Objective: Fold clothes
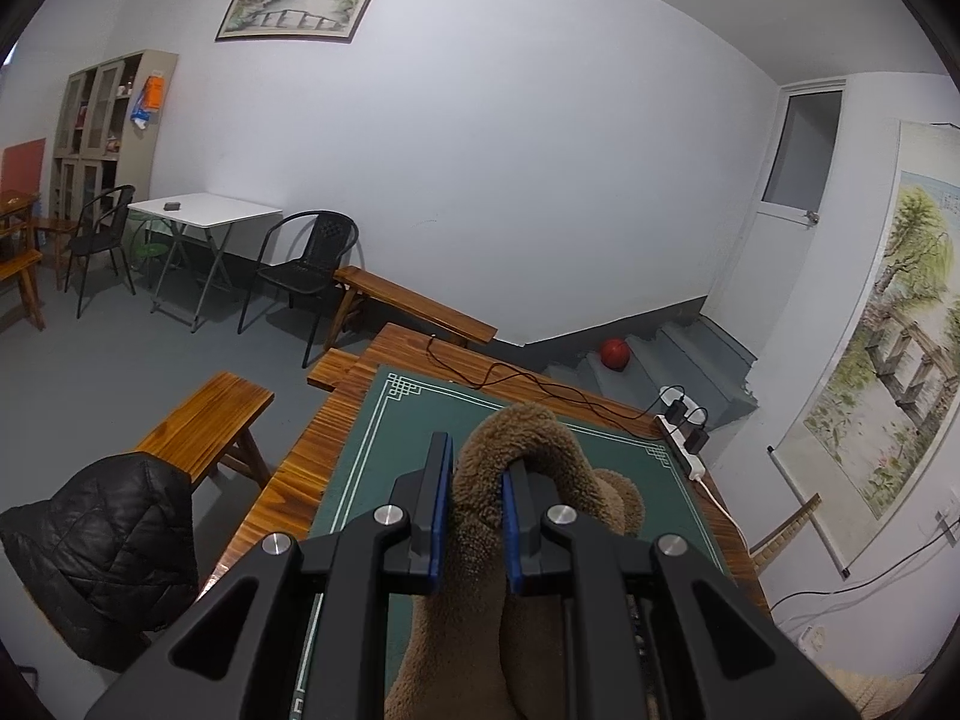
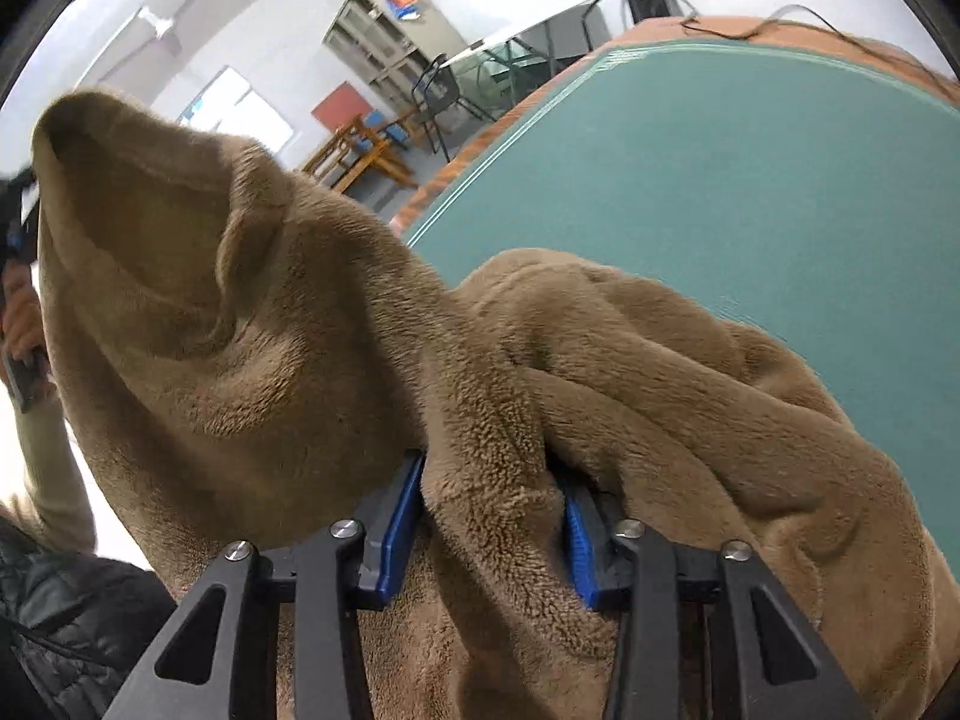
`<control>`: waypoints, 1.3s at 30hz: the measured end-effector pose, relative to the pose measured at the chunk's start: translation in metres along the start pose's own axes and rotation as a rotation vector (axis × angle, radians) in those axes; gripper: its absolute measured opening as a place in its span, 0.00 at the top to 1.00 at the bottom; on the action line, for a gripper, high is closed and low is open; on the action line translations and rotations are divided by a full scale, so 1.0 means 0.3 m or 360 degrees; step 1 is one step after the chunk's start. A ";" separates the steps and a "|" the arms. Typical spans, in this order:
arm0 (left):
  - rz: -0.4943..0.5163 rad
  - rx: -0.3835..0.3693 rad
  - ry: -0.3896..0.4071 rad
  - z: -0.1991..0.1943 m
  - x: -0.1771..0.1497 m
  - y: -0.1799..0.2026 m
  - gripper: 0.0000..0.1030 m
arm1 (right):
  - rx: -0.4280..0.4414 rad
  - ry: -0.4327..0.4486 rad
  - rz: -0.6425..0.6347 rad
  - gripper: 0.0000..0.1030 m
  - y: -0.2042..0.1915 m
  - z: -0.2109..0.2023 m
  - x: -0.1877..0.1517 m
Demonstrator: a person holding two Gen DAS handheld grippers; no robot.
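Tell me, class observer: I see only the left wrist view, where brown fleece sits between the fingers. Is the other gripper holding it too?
Observer: Yes, the right gripper is shut on the brown fleece garment.
Operator: Is the garment all in the air?
Observer: No, part lies bunched on the green mat.
Operator: Can you see who holds my gripper?
Observer: A hand in a pale sleeve shows at the left edge.
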State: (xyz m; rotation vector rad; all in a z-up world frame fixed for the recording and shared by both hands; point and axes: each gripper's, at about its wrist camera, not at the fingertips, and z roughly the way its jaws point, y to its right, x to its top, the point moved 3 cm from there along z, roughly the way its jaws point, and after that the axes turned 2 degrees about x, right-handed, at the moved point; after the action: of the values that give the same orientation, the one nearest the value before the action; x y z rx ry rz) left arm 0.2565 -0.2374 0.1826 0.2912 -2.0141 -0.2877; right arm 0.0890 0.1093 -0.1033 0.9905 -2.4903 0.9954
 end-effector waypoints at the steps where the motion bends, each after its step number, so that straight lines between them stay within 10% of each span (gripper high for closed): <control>1: -0.0006 0.0002 0.0002 0.001 -0.001 -0.003 0.84 | -0.0074 0.0005 -0.0045 0.77 -0.021 -0.013 -0.004; 9: 0.0006 -0.0081 0.0034 -0.010 -0.014 0.076 0.84 | -0.1249 0.0455 -0.0570 0.85 -0.216 -0.364 -0.012; 16: 0.0005 -0.0159 0.0133 -0.062 -0.009 0.165 0.84 | -0.1839 0.1200 -0.0521 0.85 -0.394 -0.845 0.009; 25: 0.0011 -0.0146 0.0553 -0.278 0.051 0.291 0.84 | -0.2178 0.1768 -0.0655 0.85 -0.711 -1.230 -0.096; 39: 0.0096 -0.0320 0.1086 -0.751 0.123 0.438 0.83 | -0.2247 0.2235 -0.0685 0.85 -1.068 -1.391 -0.377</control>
State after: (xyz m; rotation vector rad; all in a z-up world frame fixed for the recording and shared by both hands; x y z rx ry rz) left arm 0.4317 -0.1427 0.3547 0.1689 -1.3080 -0.3007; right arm 0.3942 0.2848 0.3035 0.1046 -1.0792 -0.3211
